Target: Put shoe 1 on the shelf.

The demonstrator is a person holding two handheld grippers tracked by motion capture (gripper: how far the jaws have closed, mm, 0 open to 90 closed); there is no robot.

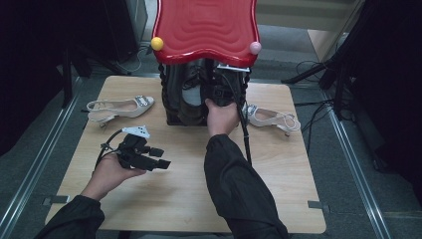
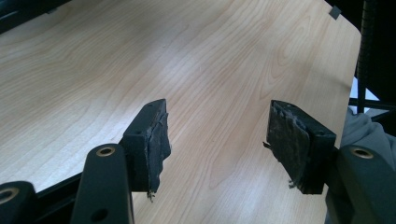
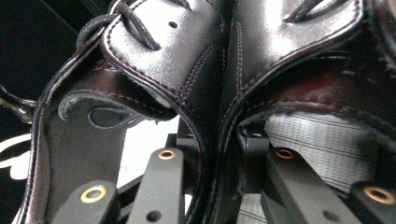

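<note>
A pair of black leather lace-up shoes [image 1: 189, 97] stands at the back of the wooden table [image 1: 184, 199], under a red wavy-topped stand [image 1: 206, 30]. My right gripper [image 1: 215, 87] reaches into the pair from the front. In the right gripper view, one jaw sits inside the left shoe [image 3: 154, 51] and the other inside the right shoe [image 3: 303, 42]. The two adjoining shoe walls stand between the jaws of the right gripper [image 3: 217, 140]; the jaws are apart and the pads are mostly hidden. My left gripper [image 1: 163, 158] hovers over the table's left half, open and empty [image 2: 217, 140].
A white heeled sandal [image 1: 119, 107] lies left of the stand and its mate [image 1: 271, 118] lies to the right. A yellow ball [image 1: 157, 43] and a pink ball [image 1: 255, 47] cap the stand's front corners. Cables and dark stands crowd the floor at the right.
</note>
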